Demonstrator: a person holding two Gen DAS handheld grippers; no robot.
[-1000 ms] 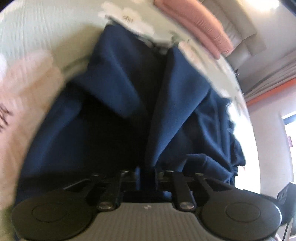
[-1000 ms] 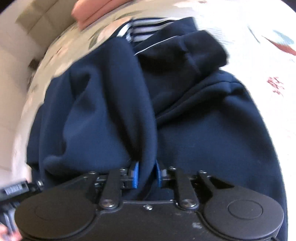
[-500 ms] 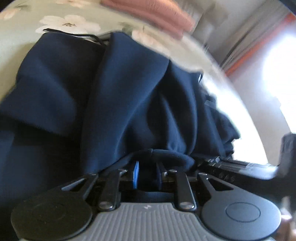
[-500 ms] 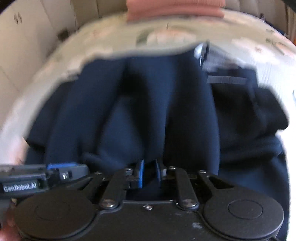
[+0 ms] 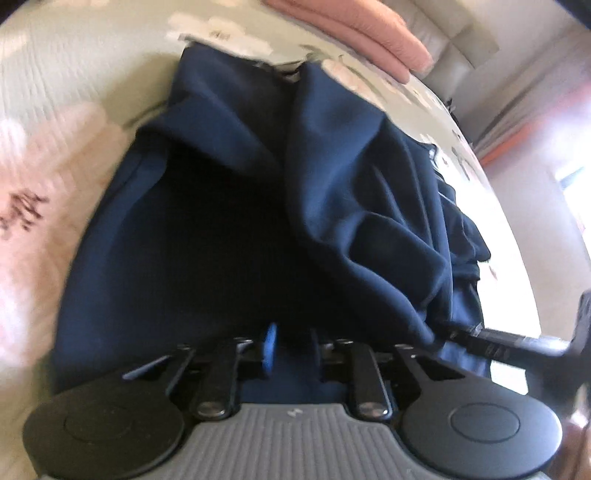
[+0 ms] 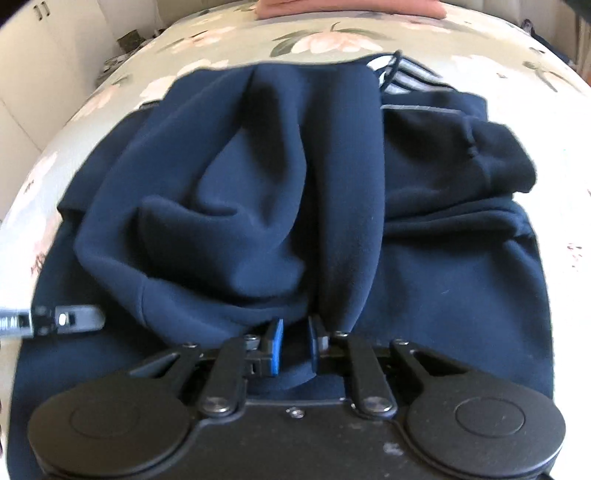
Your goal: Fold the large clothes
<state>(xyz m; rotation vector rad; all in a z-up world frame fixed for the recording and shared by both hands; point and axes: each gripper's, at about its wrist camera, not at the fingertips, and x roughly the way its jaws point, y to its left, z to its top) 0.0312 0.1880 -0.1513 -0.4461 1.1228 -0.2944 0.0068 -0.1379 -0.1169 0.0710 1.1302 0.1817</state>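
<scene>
The navy garment [image 6: 229,206] lies bunched on the floral bedspread [image 6: 325,40], its striped lining [image 6: 402,72] showing at the far edge, toward the pink folded fabric [image 5: 354,33] at the head of the bed.

The right gripper [image 6: 295,347] is clamped on a thick roll of the garment's cloth, which passes between its blue-padded fingers [image 6: 275,347] and hangs out beneath them. Half a second ago the same fold ran straight up from the jaws; it now slumps leftward in a heavy pouch, and the view has sharpened.

The left gripper [image 5: 291,347] has let go: its fingers [image 5: 271,345] stand apart over the garment's flat dark panel, where half a second ago a rolled hem sat between them (whether cloth brushes the pads is hard to say in the shadow). It has drawn back, so more pink-flowered bedspread shows left of the garment. From the right wrist view, this gripper appears as a blurred grey tip at the garment's near left edge.
</scene>
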